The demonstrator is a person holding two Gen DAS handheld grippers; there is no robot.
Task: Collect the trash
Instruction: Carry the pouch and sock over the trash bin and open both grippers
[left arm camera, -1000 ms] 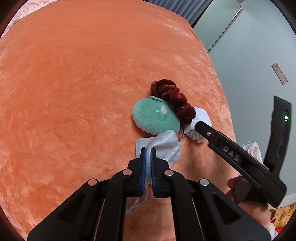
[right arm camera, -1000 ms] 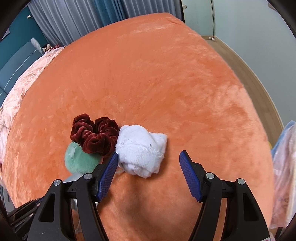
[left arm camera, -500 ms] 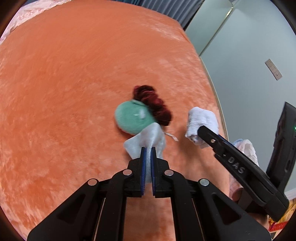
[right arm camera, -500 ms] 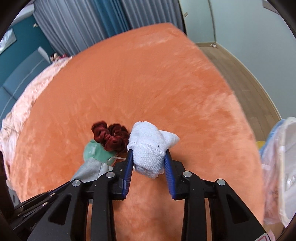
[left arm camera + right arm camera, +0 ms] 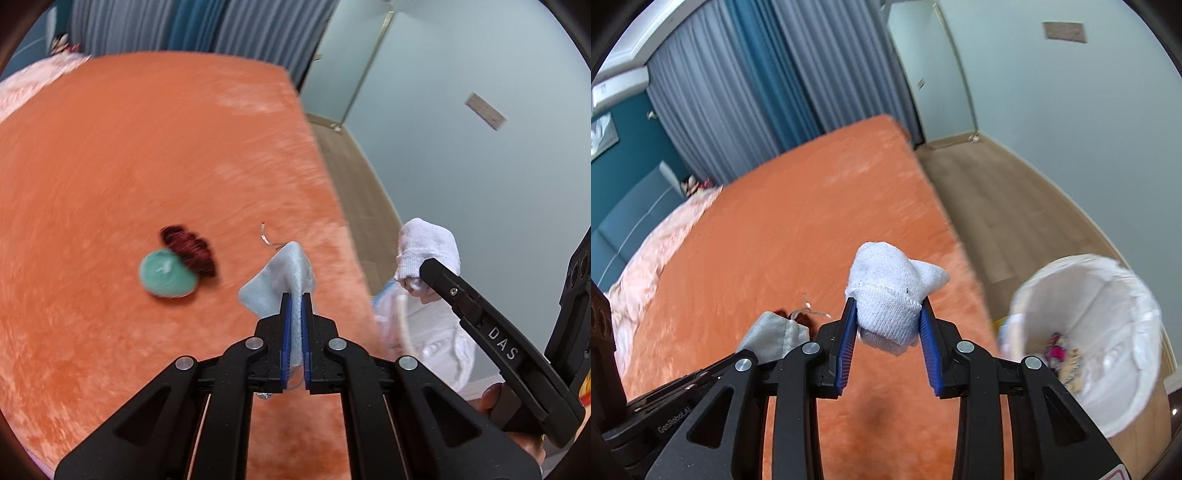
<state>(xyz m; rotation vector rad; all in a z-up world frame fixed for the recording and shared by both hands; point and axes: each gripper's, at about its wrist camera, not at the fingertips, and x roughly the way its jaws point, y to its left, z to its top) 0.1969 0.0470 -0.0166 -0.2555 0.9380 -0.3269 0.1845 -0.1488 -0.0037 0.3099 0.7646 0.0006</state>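
My left gripper (image 5: 294,299) is shut on a pale grey-blue cloth pouch (image 5: 284,275) with a drawstring and holds it above the orange bed (image 5: 110,166). My right gripper (image 5: 888,310) is shut on a rolled white sock (image 5: 892,284) and holds it in the air near the bed's right edge; the sock also shows in the left wrist view (image 5: 428,247). A lined trash bin (image 5: 1108,332) stands on the floor to the right, with some trash inside. A dark red scrunchie (image 5: 190,249) and a green round pad (image 5: 166,273) lie on the bed.
Wooden floor (image 5: 1004,199) runs along the bed's right side beside a pale wall. Curtains (image 5: 757,92) hang behind the bed. A pink blanket (image 5: 646,258) lies at the bed's left. The bin liner shows in the left wrist view (image 5: 424,332).
Both grippers have lifted off the bed and swung right toward the bin, the left carrying the pouch, the right carrying the sock it closed on. The scrunchie and green pad stay behind.
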